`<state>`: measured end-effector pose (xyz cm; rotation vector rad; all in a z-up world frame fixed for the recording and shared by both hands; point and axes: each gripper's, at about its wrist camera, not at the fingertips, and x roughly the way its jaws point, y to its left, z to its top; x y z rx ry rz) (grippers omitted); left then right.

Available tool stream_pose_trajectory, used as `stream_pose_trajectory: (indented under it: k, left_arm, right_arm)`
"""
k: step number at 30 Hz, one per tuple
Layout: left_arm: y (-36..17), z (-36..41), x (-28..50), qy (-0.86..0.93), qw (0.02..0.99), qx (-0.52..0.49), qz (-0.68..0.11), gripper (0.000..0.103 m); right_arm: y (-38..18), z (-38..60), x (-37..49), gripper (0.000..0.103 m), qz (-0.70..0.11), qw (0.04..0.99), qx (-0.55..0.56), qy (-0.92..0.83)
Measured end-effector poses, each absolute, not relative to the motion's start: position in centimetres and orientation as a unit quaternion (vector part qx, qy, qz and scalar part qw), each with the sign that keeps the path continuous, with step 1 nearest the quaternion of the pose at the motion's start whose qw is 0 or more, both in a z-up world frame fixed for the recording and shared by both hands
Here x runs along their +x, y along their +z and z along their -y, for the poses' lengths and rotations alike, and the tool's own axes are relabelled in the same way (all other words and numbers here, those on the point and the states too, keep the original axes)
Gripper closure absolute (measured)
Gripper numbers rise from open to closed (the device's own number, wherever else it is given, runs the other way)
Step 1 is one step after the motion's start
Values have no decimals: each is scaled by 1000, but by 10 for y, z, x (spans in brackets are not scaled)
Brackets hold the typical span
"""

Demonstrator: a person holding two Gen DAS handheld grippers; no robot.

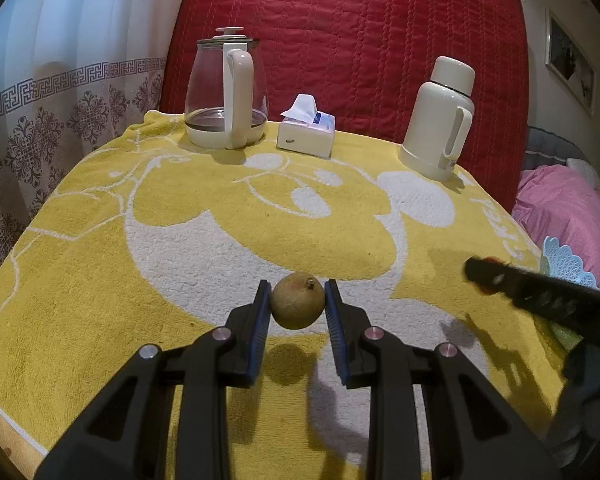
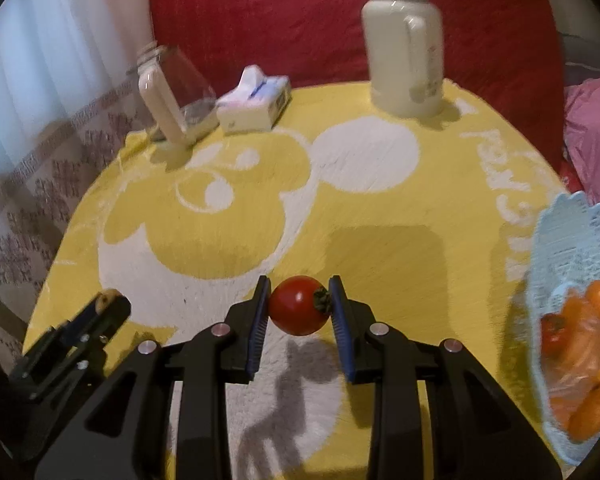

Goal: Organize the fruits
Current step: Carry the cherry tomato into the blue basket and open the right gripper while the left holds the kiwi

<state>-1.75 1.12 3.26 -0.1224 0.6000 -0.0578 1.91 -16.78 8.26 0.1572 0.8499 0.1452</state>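
My left gripper [image 1: 297, 300] is shut on a round brownish fruit [image 1: 297, 305] and holds it above the yellow towel [image 1: 220, 240]. My right gripper [image 2: 299, 304] is shut on a red tomato [image 2: 298, 306] with a dark stem, held above the towel. A light blue lace basket [image 2: 568, 232] at the right edge holds several orange fruits [image 2: 588, 344] and a red tomato [image 2: 552, 334]. The right gripper shows from the side in the left wrist view [image 1: 496, 276]. The left gripper shows at lower left in the right wrist view [image 2: 106, 300].
A glass kettle [image 1: 226, 92], a tissue box [image 1: 306, 130] and a white thermos [image 1: 440, 116] stand along the far edge against a red quilted backing [image 1: 360, 32]. A curtain [image 1: 40, 120] hangs at left. Pink bedding [image 1: 568, 208] lies at right. The basket rim [image 1: 564, 260] shows in the left wrist view.
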Motion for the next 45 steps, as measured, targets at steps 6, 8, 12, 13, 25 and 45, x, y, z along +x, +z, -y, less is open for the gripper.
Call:
stream_pose_trajectory:
  k: [6,8,12,13,25,45]
  left_arm:
    - [33,-11,-17,-29,953,-60,-294,76]
    - [33,-11,-18,-29,954,-60,-293,76]
    - [33,-11,-18,-29,954,-60,-293,76]
    - [34,-11,-18,-28,954,-60,-292,76]
    - [34,-10,-18,-28,954,-59,-292,76]
    - [31,-12,-15,-29,952,-63,-299,76]
  right_arm:
    - [109,197,4,72,-379,920,92,46]
    - [116,209,-1,72,-370,923,96,35]
    - [127,235,-8,72,-355,929,102,6]
    - [129,244,-10,72,-352,930,105,-4]
    - [113,328,-16,72,-359,915,165,-87]
    - [95,367,-12,59,-374,890,231,-118]
